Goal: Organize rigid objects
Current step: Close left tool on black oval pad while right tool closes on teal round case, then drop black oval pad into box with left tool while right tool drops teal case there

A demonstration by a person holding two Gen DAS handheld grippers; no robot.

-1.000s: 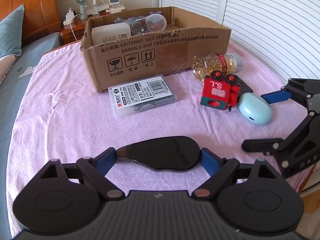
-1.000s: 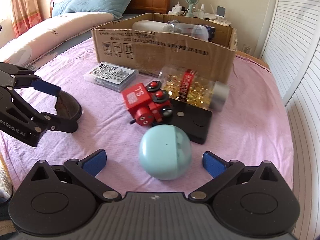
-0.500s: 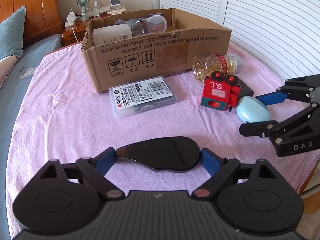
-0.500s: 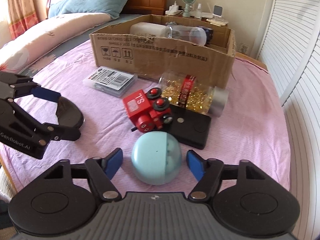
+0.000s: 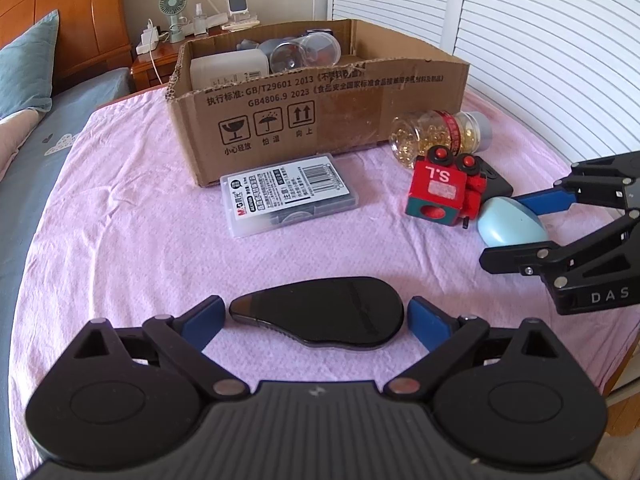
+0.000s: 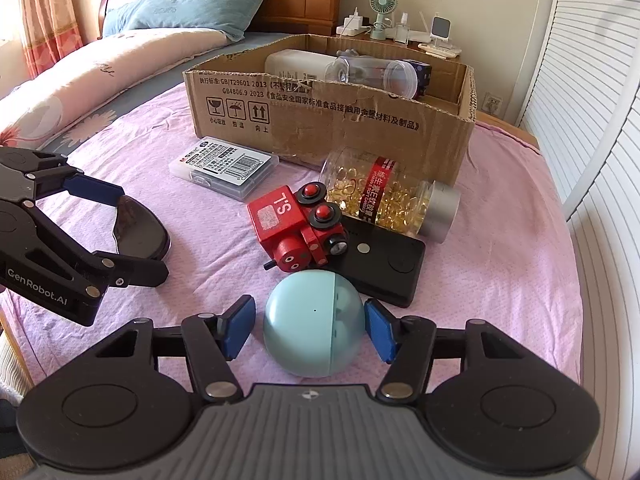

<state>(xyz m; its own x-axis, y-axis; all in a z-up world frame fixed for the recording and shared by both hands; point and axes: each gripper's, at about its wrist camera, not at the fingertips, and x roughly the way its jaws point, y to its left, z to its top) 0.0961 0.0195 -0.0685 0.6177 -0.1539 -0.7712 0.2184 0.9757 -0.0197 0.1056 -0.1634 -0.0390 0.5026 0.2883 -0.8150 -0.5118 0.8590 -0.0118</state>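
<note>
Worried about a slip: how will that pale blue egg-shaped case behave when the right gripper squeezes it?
The pale blue case looks smooth and rounded, so it may squirt out from between the right gripper's pads. It probably rolls if nudged. A seam down its shell suggests a hinged lid, likely rigid and light.

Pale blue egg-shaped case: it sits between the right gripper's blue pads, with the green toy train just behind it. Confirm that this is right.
One detail is wrong: the wooden toy train is red, not green. The right wrist view shows it just behind the pale blue egg-shaped case, which does sit between the blue pads of the right gripper.
</note>
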